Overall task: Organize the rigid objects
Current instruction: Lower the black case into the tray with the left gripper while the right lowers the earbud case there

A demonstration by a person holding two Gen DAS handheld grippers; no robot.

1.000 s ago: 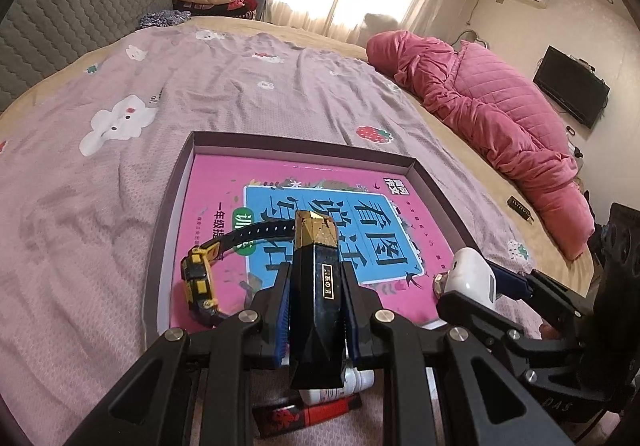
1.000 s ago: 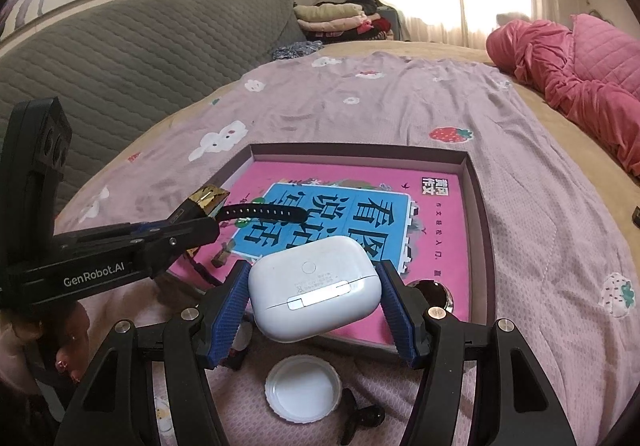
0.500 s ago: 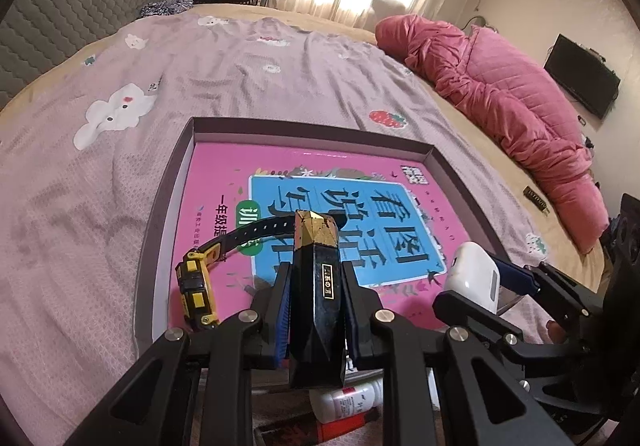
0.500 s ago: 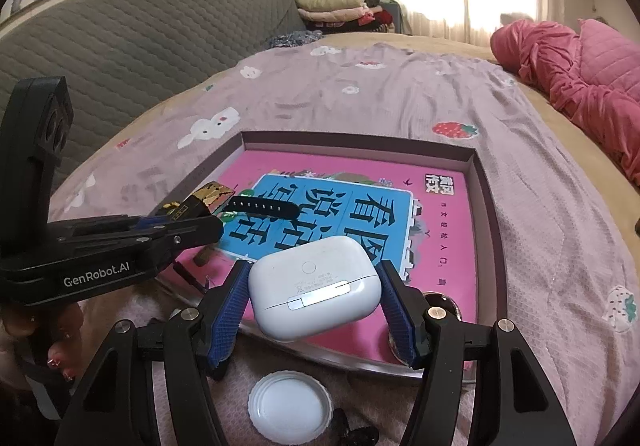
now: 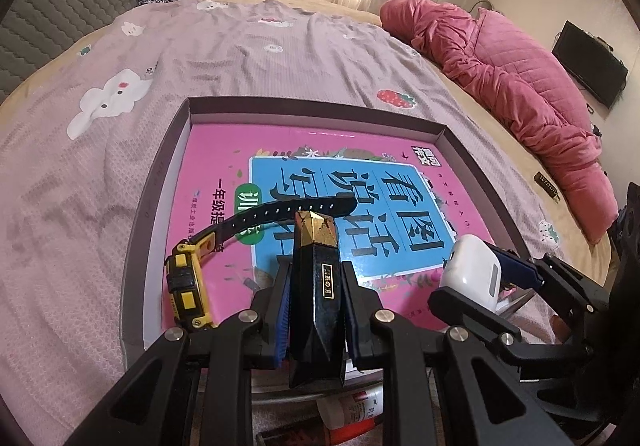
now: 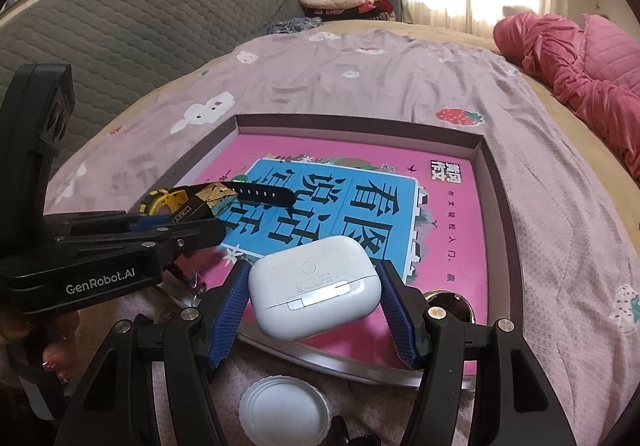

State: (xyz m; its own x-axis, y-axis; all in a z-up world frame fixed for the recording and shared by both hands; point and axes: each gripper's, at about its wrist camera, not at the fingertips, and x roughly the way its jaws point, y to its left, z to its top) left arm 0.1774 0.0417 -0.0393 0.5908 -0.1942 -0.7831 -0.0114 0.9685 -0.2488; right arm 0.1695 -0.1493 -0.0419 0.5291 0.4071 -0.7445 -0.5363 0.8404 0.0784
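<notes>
My left gripper (image 5: 314,288) is shut on a black faceted box with a gold tip (image 5: 316,286), held above the near edge of a shallow brown tray (image 5: 152,182). The tray holds a pink and blue book (image 5: 384,190) and a yellow and black watch (image 5: 186,282). My right gripper (image 6: 316,286) is shut on a white earbuds case (image 6: 314,286), also above the tray's near edge. The case shows at the right in the left wrist view (image 5: 474,270); the left gripper and its box show at the left in the right wrist view (image 6: 200,206).
The tray lies on a bed with a purple patterned sheet (image 5: 260,58). A white round lid (image 6: 282,412) and a dark earbud lie on the sheet near me. A small white bottle (image 5: 352,406) and a red item lie under my left gripper. A pink quilt (image 5: 520,86) is heaped at right.
Both grippers have moved forward over the tray's near edge with their loads still held. The watch and book have not moved.
</notes>
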